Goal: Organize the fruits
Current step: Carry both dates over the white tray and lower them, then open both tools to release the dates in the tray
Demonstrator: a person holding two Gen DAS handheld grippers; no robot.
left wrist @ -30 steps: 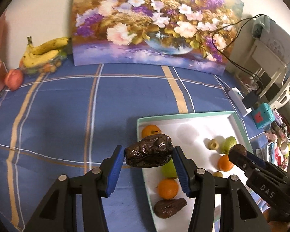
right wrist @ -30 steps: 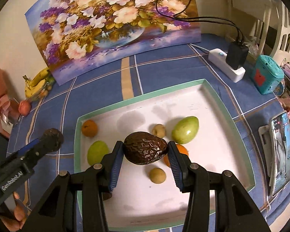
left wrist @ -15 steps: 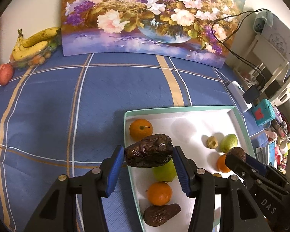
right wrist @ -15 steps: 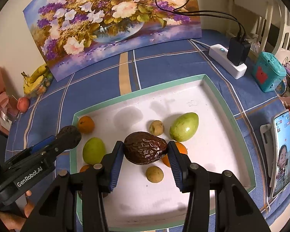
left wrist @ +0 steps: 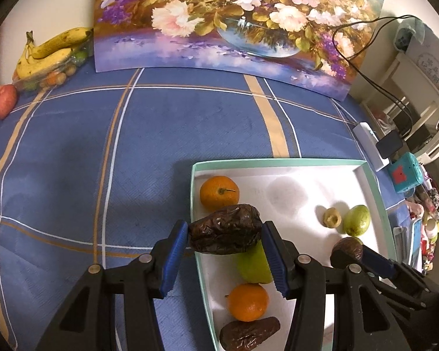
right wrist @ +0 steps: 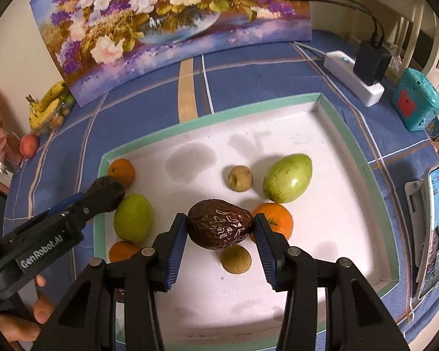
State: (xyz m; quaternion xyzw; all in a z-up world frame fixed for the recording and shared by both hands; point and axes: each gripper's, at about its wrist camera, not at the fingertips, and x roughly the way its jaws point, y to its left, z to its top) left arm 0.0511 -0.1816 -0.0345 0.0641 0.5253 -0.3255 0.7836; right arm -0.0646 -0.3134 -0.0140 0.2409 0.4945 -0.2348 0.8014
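Grippers each pinch fruit over the tray: left gripper clamps a wrinkled dark avocado at nine o'clock; right gripper clamps another brown avocado near centre.

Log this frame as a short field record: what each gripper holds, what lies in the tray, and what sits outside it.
left gripper: shut on a dark wrinkled fruit, over the tray's left edge
right gripper: shut on a second dark wrinkled fruit, above the tray middle
tray: white, green rim, on a blue checked cloth
in tray: three oranges, two green fruits, two small tan fruits, another dark wrinkled one
outside tray: bananas, red fruit, flower painting at the back
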